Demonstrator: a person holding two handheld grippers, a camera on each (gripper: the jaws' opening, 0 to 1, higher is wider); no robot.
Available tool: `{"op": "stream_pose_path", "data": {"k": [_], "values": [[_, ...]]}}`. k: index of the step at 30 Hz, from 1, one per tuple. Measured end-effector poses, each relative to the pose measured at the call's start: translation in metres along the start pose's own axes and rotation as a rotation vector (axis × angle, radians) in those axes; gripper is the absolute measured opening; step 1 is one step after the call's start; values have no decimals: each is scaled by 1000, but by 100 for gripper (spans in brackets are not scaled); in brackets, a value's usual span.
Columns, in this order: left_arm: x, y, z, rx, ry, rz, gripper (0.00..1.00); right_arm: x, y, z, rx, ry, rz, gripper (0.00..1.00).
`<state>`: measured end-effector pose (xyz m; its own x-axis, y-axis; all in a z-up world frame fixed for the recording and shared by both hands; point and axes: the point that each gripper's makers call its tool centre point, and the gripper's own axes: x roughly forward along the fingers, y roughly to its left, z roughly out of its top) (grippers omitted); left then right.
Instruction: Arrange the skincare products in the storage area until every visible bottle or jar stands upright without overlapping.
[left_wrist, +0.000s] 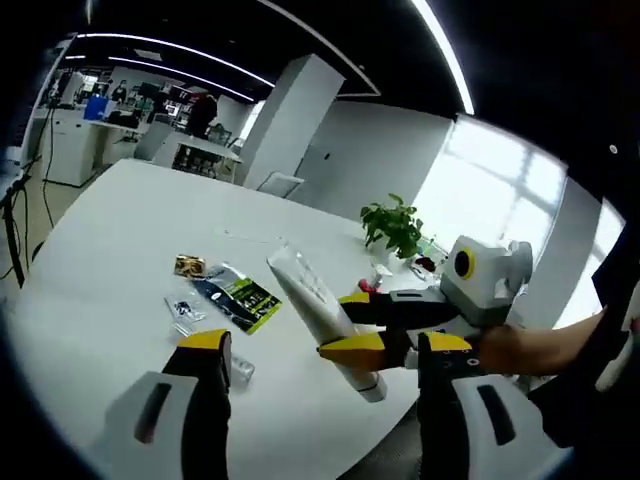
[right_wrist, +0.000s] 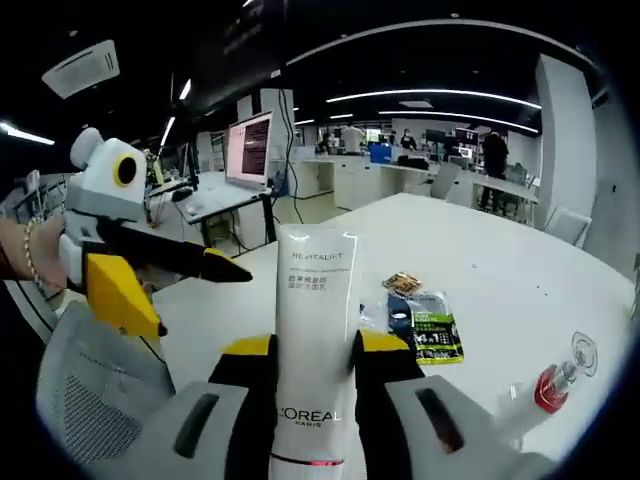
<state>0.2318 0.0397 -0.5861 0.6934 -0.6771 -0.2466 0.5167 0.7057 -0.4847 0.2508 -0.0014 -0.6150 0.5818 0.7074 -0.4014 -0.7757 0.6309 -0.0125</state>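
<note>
A white L'Oreal tube (right_wrist: 315, 320) stands upright between my right gripper's (right_wrist: 315, 345) yellow-tipped jaws, which are shut on its lower half. In the left gripper view the same tube (left_wrist: 305, 285) hangs tilted above the white table (left_wrist: 120, 220), with the right gripper (left_wrist: 345, 325) clamped on it from the right. My left gripper (left_wrist: 325, 342) is open, jaws wide apart, just below the tube and not touching it. It also appears at the left in the right gripper view, the left gripper (right_wrist: 200, 298) open beside the tube. A small clear bottle with red contents (right_wrist: 555, 385) lies on the table at the right.
Flat sachets lie on the table: a gold one (left_wrist: 188, 265), a dark green-and-yellow one (left_wrist: 242, 297) and a small clear one (left_wrist: 185, 312). A potted plant (left_wrist: 395, 225) stands near the far edge. A grey mesh chair (right_wrist: 85, 400) is close by. Desks and monitors stand beyond.
</note>
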Motion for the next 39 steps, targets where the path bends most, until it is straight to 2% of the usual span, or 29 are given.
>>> {"op": "stream_pose_path", "data": {"k": [2, 3, 7, 9, 13, 16, 18, 19, 22, 23, 25, 26, 27, 28, 30, 34, 35, 36, 37, 38, 39], "values": [[4, -2, 4, -23, -13, -6, 66, -4, 6, 4, -9, -13, 10, 28], [7, -7, 7, -56, -23, -28, 63, -7, 10, 6, -11, -20, 16, 28], [11, -15, 13, -119, -53, -58, 38, -14, 23, 12, -30, -47, 45, 28], [13, -19, 13, -117, -55, -63, 34, -19, 31, 15, -39, -61, 60, 28], [15, -22, 9, -121, -43, -42, 29, -23, 32, 15, -39, -71, 72, 28], [16, -33, 10, -136, -65, -40, 19, -28, 32, 14, -37, -74, 76, 29], [16, -30, 10, -102, -73, -12, 13, -31, 33, 14, -31, -76, 80, 29], [17, -32, 9, -71, -72, -12, 15, -33, 33, 14, -33, -75, 82, 29], [19, -32, 7, -48, -57, 8, 16, -36, 32, 13, -47, -66, 79, 29], [19, -36, 10, -38, -69, 7, 15, -37, 31, 12, -47, -67, 81, 29], [19, -46, 15, -102, -85, -32, 10, -41, 30, 14, -33, -79, 87, 29], [19, -46, 18, -94, -86, -20, 9, -43, 29, 16, -23, -92, 89, 30], [19, -45, 19, -44, -80, 5, 8, -43, 29, 17, -25, -91, 94, 30], [20, -51, 19, -58, -65, -13, 8, -45, 29, 17, -31, -85, 102, 31], [21, -52, 20, -37, -48, -10, 7, -48, 28, 19, -45, -99, 113, 31], [24, -65, 22, 0, -13, -51, 6, -58, 29, 22, 38, -146, 198, 31], [25, -70, 24, 50, -5, -72, 5, -62, 28, 23, 105, -162, 260, 30], [25, -75, 26, 73, 3, -82, 5, -64, 27, 24, 122, -171, 287, 30], [25, -78, 29, 55, -2, -90, 5, -67, 26, 25, 137, -183, 319, 30], [25, -84, 33, 41, -13, -119, 5, -69, 27, 25, 141, -188, 348, 29], [24, -95, 40, 32, -35, -180, 5, -72, 26, 21, 126, -178, 386, 29]]}}
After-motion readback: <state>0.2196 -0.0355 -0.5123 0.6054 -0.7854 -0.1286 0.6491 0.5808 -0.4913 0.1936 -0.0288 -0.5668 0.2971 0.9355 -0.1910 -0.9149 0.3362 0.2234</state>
